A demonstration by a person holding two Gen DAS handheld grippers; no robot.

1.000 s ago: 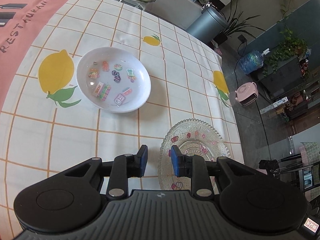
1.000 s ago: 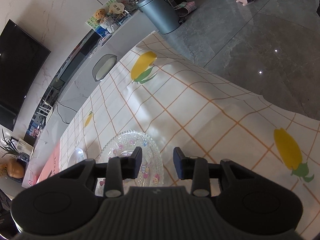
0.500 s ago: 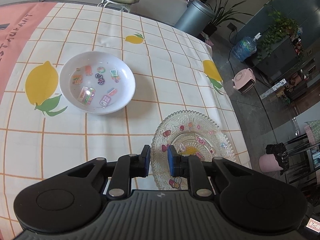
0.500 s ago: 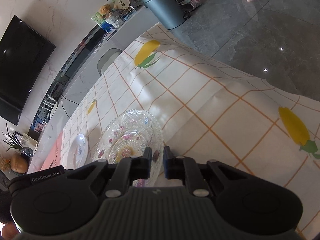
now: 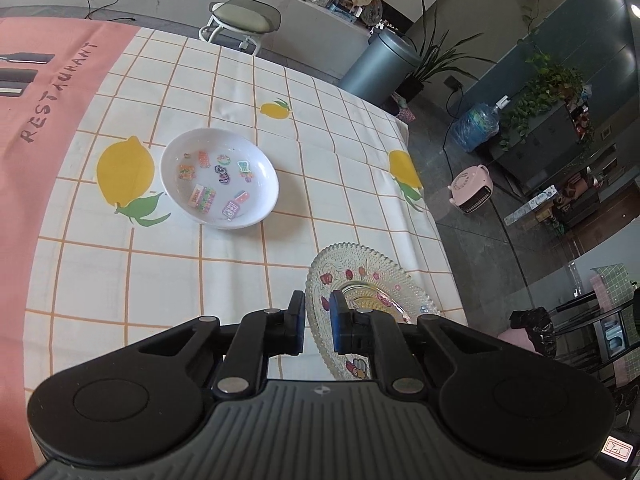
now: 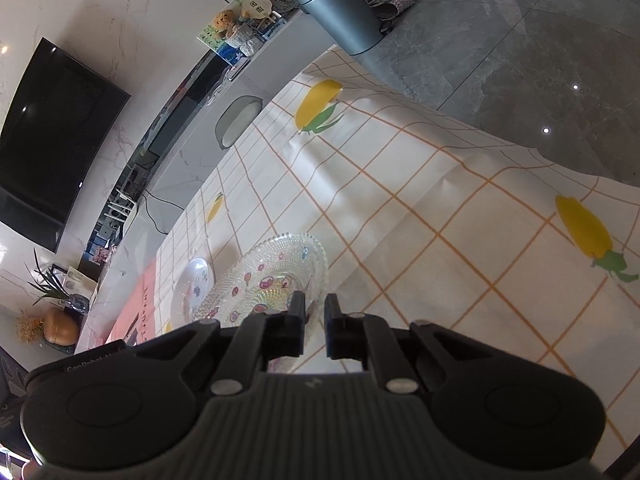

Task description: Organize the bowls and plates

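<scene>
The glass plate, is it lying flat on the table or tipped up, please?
Tipped up: the glass plate is clamped at its rim by both grippers, its far edge raised off the tablecloth.

Bright daylight, soft shadows, floor glare, sharp, fisheye-bent edges.

Open worktop all round, two dishes in the way

The worktop [image 5: 248,264] lies bare between the white bowl [image 5: 219,178] and the glass plate [image 5: 372,296], which stand well apart, so a hand could pass between them. Left of the bowl the cloth is bare too. In the right wrist view the squares right of the plate are clear out to the hanging edge. The plate sits near the worktop's edge; beyond it is open floor, with the grey bin [image 5: 378,66] and stool [image 5: 244,18] past the far side.
</scene>
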